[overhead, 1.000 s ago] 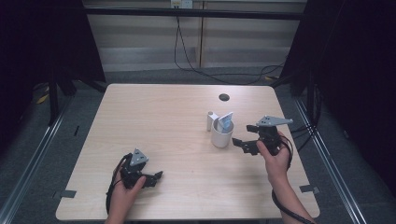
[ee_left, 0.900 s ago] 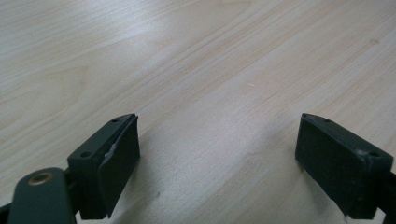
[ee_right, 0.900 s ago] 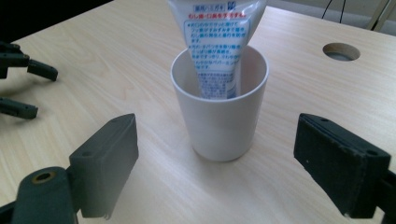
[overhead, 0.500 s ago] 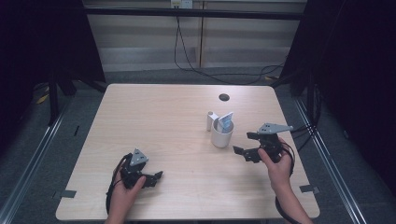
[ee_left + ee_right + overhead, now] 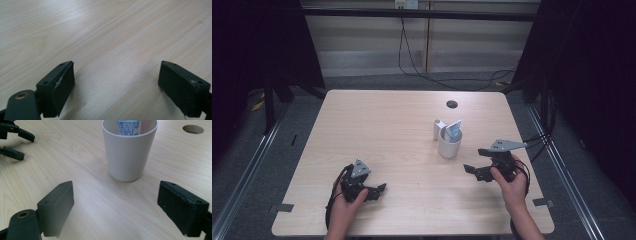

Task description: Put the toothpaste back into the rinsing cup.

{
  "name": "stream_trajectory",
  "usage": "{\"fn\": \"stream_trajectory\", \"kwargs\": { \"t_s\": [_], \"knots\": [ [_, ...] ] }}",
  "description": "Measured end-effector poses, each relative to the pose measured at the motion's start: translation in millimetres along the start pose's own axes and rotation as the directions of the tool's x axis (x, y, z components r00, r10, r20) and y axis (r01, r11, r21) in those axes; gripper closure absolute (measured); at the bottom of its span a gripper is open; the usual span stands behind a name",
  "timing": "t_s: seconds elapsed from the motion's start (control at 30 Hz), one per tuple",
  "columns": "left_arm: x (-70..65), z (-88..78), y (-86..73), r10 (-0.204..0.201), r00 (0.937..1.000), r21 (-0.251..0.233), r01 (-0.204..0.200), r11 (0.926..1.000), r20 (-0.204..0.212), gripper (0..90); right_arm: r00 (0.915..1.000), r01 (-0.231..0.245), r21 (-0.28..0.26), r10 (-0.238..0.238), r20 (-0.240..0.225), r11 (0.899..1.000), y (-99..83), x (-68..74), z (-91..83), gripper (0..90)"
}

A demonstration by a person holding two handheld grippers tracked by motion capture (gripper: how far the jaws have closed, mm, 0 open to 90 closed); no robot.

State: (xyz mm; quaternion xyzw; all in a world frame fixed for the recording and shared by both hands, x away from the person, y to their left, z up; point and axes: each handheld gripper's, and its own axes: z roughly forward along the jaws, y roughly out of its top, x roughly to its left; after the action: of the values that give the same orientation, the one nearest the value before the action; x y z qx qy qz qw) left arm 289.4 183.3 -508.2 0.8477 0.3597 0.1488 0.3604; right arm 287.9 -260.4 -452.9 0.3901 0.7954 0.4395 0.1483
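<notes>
Right gripper (image 5: 473, 170) backed away from white cup (image 5: 449, 145), jaws wide, empty; tube (image 5: 129, 127) inside; placement likely done.

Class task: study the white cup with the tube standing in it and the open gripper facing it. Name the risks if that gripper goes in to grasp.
1. The tube leans against the white cup rim and stands above it; a knock from the right gripper may tip both over.
2. A small white cylinder stands close behind the cup; pushing the cup could topple it.
3. The cup's smooth wall might slip between the fingers.
</notes>
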Motion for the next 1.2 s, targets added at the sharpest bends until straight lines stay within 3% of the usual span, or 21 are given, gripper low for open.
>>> {"fn": "stream_trajectory", "kwargs": {
  "t_s": [0.6,1.2],
  "knots": [
    [0.1,0.0,0.0,0.001,1.0,0.0,-0.001,1.0,0.0,13.7,0.9998,-0.021,0.024,0.021,-0.003,0.999,-28.5,-0.2,-3.3,13.5],
    [0.0,0.0,0.0,0.0,1.0,0.0,0.0,1.0,0.001,13.7,0.9999,-0.011,0.096,0.01,0.008,0.995,-60.1,0.9,-2.7,13.5]
  ]
}}
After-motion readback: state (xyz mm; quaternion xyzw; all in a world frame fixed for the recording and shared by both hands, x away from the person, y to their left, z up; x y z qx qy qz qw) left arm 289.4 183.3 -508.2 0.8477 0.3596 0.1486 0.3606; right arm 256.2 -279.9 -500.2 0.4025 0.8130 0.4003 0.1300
